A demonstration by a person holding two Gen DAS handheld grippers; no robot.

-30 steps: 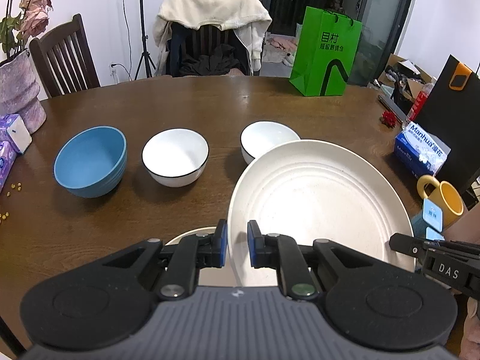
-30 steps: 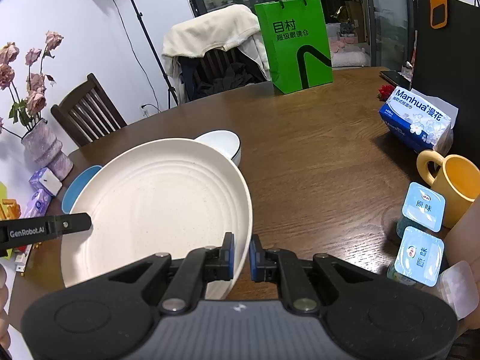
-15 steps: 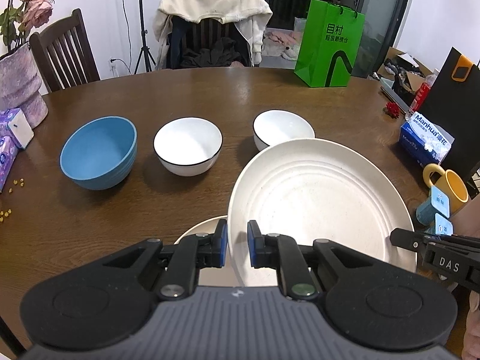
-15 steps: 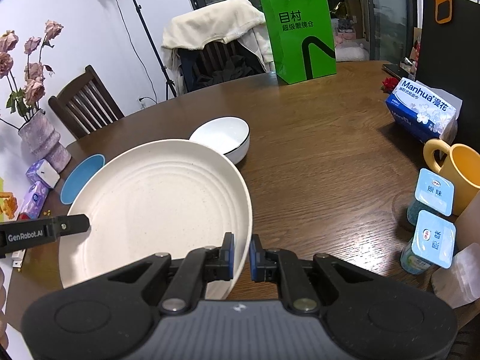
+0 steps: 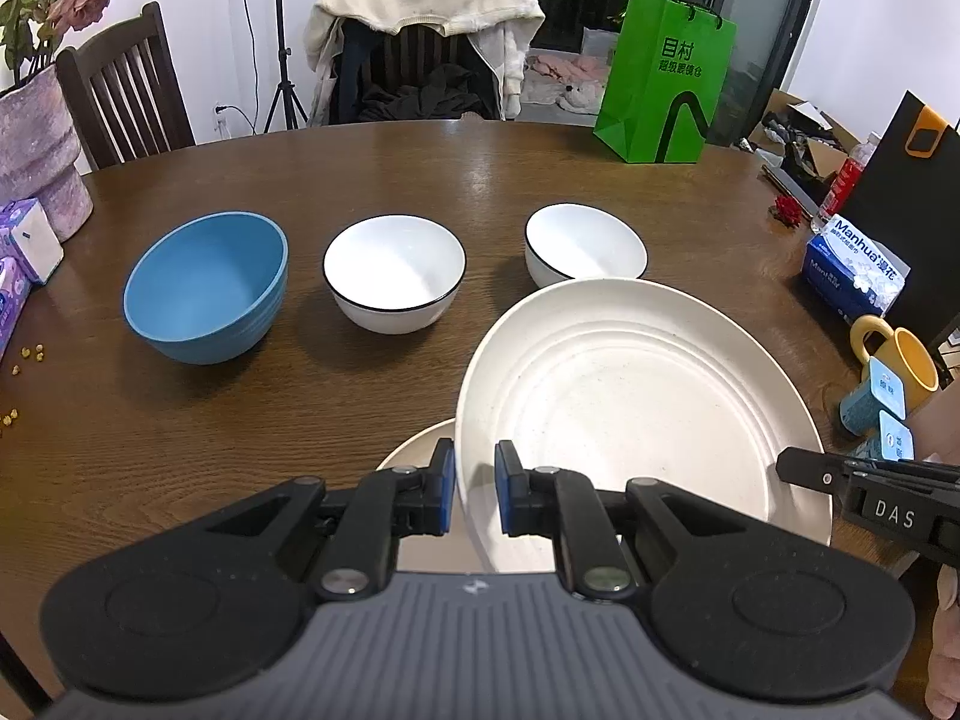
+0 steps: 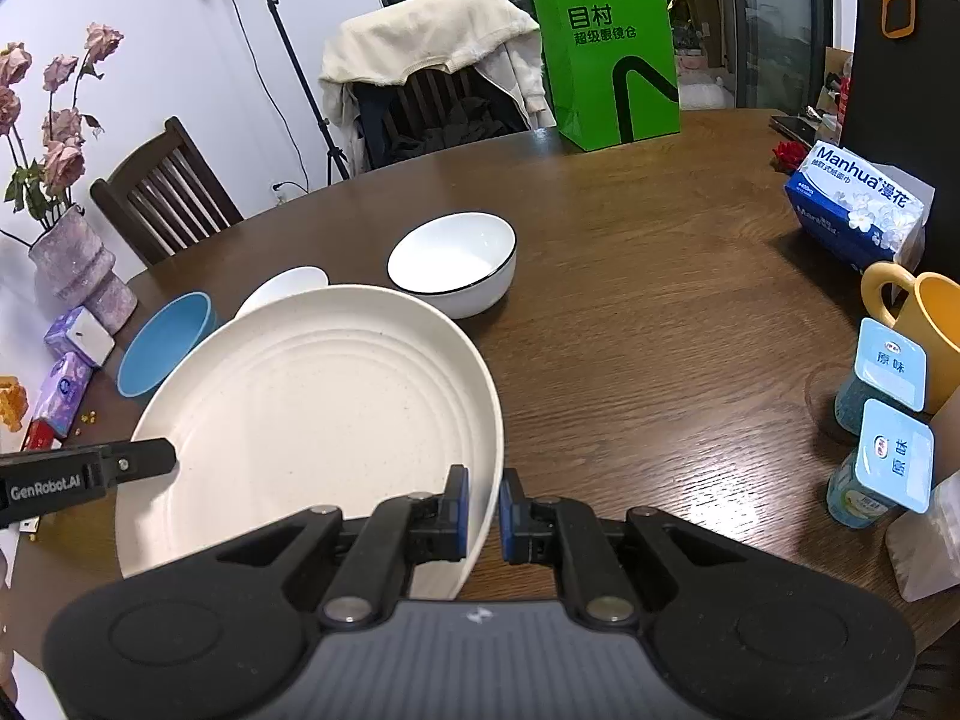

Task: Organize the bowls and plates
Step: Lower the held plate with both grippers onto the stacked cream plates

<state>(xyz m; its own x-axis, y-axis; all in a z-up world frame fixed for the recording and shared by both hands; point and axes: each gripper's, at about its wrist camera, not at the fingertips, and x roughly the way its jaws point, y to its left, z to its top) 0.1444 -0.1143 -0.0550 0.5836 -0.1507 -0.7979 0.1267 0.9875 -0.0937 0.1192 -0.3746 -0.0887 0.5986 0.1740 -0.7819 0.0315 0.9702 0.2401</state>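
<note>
A large cream plate [image 5: 636, 408] [image 6: 312, 414] hangs above the table, held at both sides. My left gripper [image 5: 475, 495] is shut on its left rim and my right gripper [image 6: 482, 513] is shut on its right rim. Under its left edge a second cream plate [image 5: 414, 450] lies on the table, mostly hidden. Beyond stand a blue bowl [image 5: 207, 285] [image 6: 165, 342], a white black-rimmed bowl [image 5: 394, 270] [image 6: 282, 291] and another white black-rimmed bowl [image 5: 585, 243] [image 6: 453, 261], in a row.
A yellow mug [image 6: 924, 324], two yoghurt cups [image 6: 882, 420] and a tissue pack [image 6: 858, 210] stand at the right. A green bag [image 5: 663, 78] is at the back. A vase [image 5: 36, 150] and purple packets [image 5: 24, 246] sit at the left. Chairs [image 5: 129, 90] ring the table.
Both grippers have drawn back toward the near edge with the large plate, a little lower. The bowls now sit farther off, and more of the lower plate shows.
</note>
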